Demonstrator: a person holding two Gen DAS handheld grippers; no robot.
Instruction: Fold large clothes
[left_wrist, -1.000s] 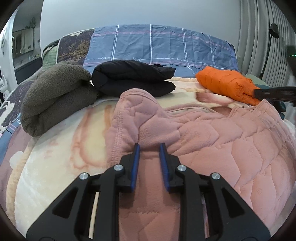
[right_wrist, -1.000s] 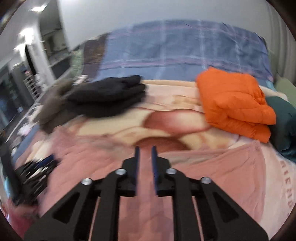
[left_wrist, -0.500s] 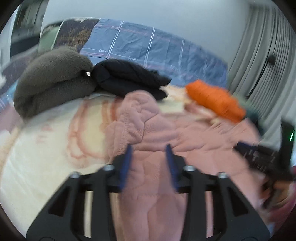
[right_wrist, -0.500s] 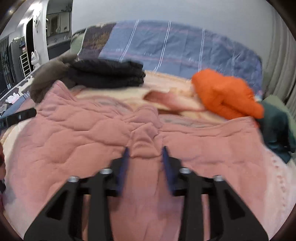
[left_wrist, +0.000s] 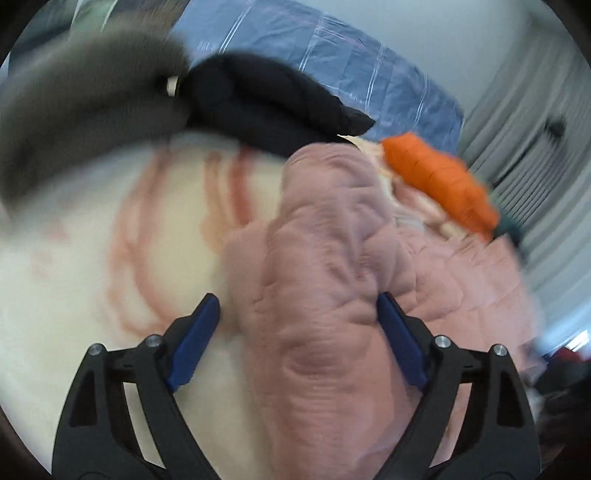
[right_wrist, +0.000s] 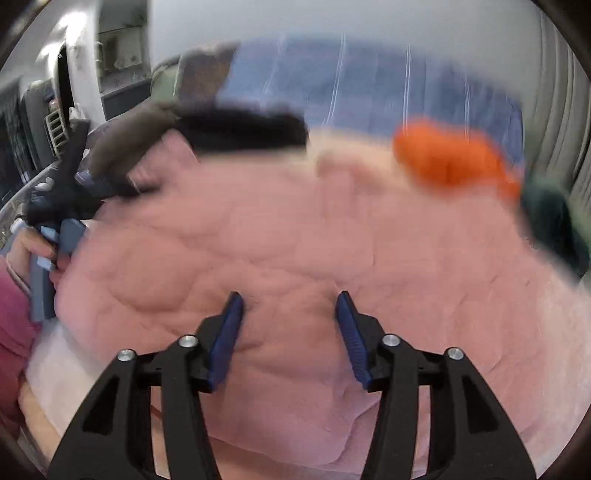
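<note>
- Tool jaws on both sides are opening at this moment: the left tool is standing wide, with a raised ridge of the pink quilted garment lying between its pads but not visibly pinched; the right tool is standing at a middling width, with a low hump of the same garment between its pads and gaps showing on both sides.
- Neither tool is holding the fabric; both are releasing it.
- The pink quilted garment is lying spread across the bed, on the cream blanket with the pink swirl pattern. In the left wrist view one part is bunching into a long fold running away from the tool; in the right wrist view the cloth is covering most of the near bed.
- Judged step: a fold or a repositioning pull is ending, and the cloth is being let go to settle. The garment is not yet looking compact, so the task appears to be at an early or middle stage.
- Next move, as a judgement: each tool is needing a fresh edge or corner to pinch, then a lift and carry across the garment to lay one half over the other.
- Beyond the garment, a black folded garment, a grey fleece bundle and an orange puffer jacket are lying near the blue plaid bedding.
- A person's hand is gripping the left tool's handle at the left edge of the right wrist view.
</note>
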